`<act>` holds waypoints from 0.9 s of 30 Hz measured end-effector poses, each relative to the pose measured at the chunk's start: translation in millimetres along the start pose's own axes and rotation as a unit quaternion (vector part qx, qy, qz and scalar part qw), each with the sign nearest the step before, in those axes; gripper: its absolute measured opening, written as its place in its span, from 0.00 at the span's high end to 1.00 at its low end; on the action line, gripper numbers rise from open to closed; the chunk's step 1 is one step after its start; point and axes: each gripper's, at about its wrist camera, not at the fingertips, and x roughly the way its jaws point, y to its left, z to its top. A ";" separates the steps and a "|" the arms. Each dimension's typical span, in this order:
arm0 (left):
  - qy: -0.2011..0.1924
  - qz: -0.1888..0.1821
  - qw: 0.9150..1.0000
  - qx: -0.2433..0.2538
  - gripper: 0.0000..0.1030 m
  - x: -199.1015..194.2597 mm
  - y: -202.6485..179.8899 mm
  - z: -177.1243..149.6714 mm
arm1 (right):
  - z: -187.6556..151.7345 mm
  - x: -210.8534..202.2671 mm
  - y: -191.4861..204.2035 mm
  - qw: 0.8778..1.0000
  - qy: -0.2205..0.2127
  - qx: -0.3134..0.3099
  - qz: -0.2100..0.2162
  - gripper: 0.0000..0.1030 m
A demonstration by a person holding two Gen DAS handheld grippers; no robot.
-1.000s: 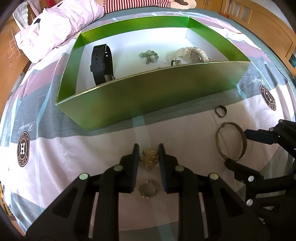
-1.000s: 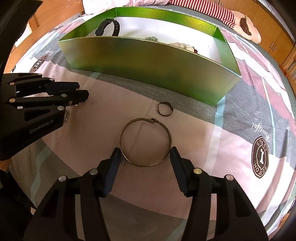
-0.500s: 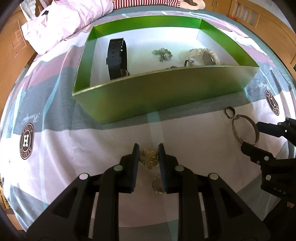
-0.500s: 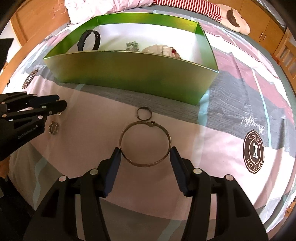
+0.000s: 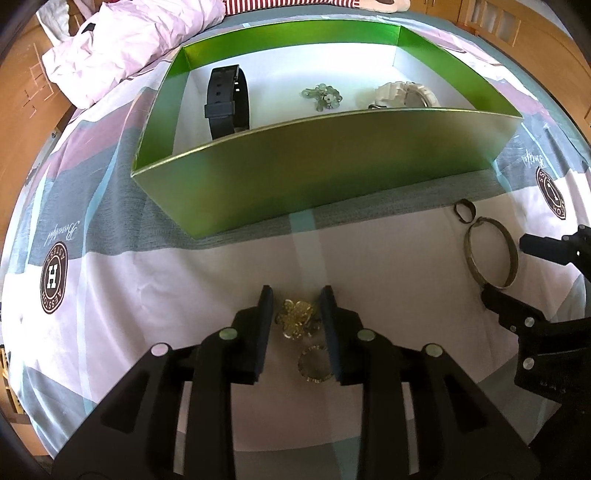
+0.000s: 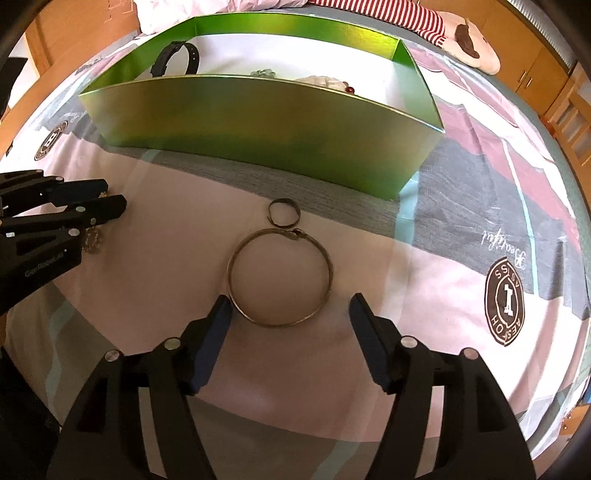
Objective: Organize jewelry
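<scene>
A green box (image 5: 332, 177) stands on the bed and holds a black watch (image 5: 225, 99), a pale green bead piece (image 5: 322, 96) and a white watch (image 5: 406, 94). My left gripper (image 5: 296, 315) is partly open around a gold flower brooch (image 5: 295, 318) on the sheet, with a gold toothed ring (image 5: 314, 363) just behind it. My right gripper (image 6: 290, 317) is open, its fingers either side of the near rim of a thin metal bangle (image 6: 279, 277). A small dark ring (image 6: 283, 214) lies just beyond the bangle.
The patterned bed sheet (image 5: 147, 288) is soft and wrinkled. A pink duvet (image 5: 122, 44) is heaped at the back left. A striped stuffed toy (image 6: 443, 26) lies behind the box. Wooden furniture (image 6: 554, 85) borders the bed on the right.
The left jaws have opened wider around the brooch, which stays on the sheet. The right jaws have opened wider around the bangle.
</scene>
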 end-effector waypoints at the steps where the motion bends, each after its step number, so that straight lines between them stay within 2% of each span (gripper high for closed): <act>1: 0.000 0.001 1.000 0.002 0.74 -0.2 -0.3 0.1 | -0.6 0.2 0.0 1.000 -0.002 0.001 0.000 0.36; 3: 0.002 -0.003 1.000 0.002 0.79 -1.5 0.8 0.8 | -0.6 -0.5 0.7 1.000 -0.009 0.005 0.017 0.49; 11: -0.016 0.016 1.000 -0.009 0.81 -16.5 8.9 2.4 | 3.7 -9.5 2.3 0.998 -0.046 0.021 0.027 0.50; 16: -0.020 0.018 1.000 -0.002 0.81 -17.4 5.8 1.4 | 1.3 -7.1 -1.2 0.999 -0.039 0.025 0.028 0.50; 22: -0.019 0.020 1.000 0.002 0.81 -14.8 0.8 2.2 | 3.9 -8.2 -7.4 0.998 -0.039 0.036 0.029 0.54; 27: -0.025 -0.006 1.000 -0.012 0.81 -21.0 9.2 6.2 | 4.3 -9.6 -4.4 0.998 -0.039 0.034 0.027 0.54</act>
